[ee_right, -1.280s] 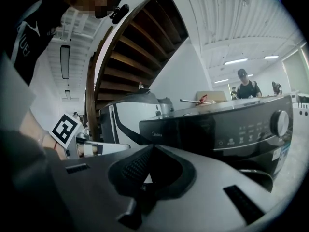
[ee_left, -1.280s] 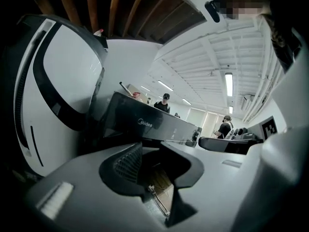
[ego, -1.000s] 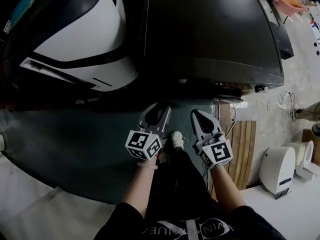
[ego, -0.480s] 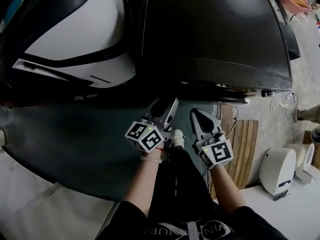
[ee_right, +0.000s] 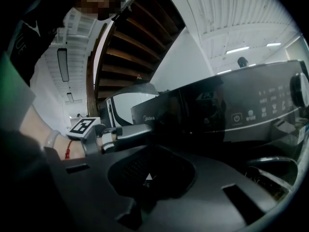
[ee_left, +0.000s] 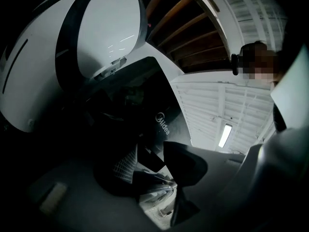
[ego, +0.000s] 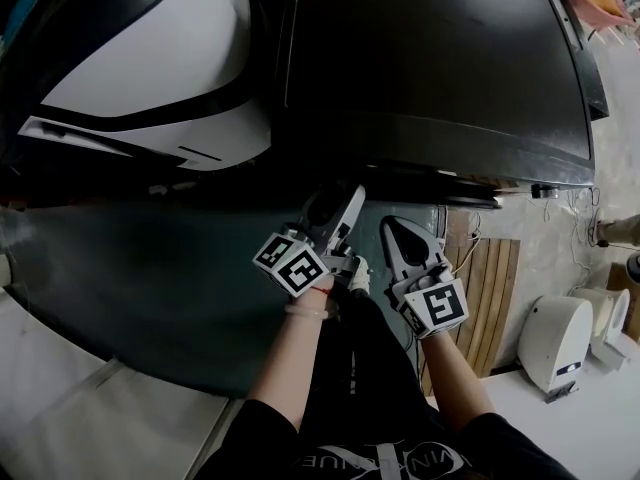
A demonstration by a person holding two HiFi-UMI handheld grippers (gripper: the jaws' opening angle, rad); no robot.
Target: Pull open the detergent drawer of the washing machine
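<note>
Right hand-held gripper [ee_right: 145,179], jaws together, alone views the control panel [ee_right: 263,112].

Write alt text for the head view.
Seen from above, a person holds two grippers in front of a black washing machine. The left gripper, tilted, has its jaws opening on nothing; the right gripper is shut. A white appliance stands left.
</note>
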